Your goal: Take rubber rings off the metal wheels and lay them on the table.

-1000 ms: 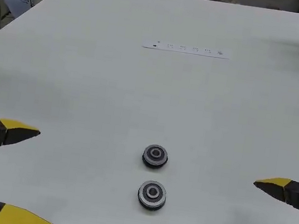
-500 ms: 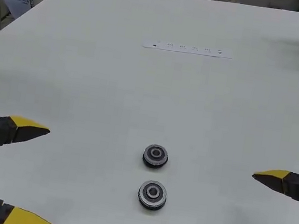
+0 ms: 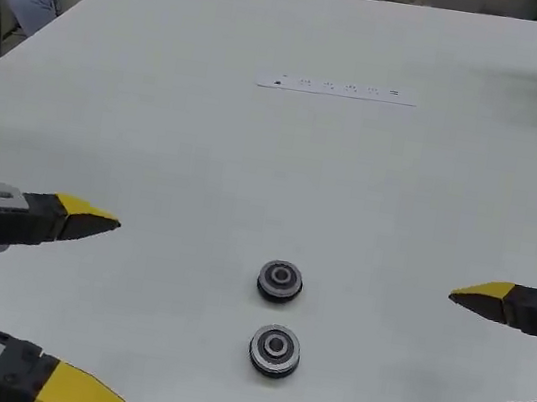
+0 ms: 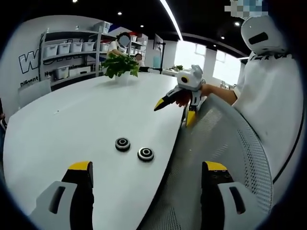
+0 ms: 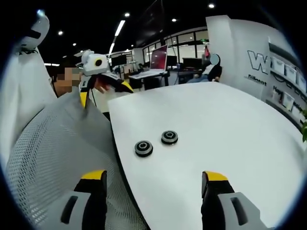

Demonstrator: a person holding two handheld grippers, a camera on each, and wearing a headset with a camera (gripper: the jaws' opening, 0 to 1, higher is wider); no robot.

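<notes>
The white table (image 3: pixel 159 124) carries a far wheel (image 3: pixel 280 281) and a near wheel (image 3: pixel 274 351). The left gripper (image 3: pixel 127 320) and right gripper (image 3: pixel 429 365) flank them, jaws apart. Shelves (image 4: pixel 72 52) line one wall.

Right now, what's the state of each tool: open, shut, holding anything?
Left tool: open, holding nothing.
Right tool: open, holding nothing.
</notes>
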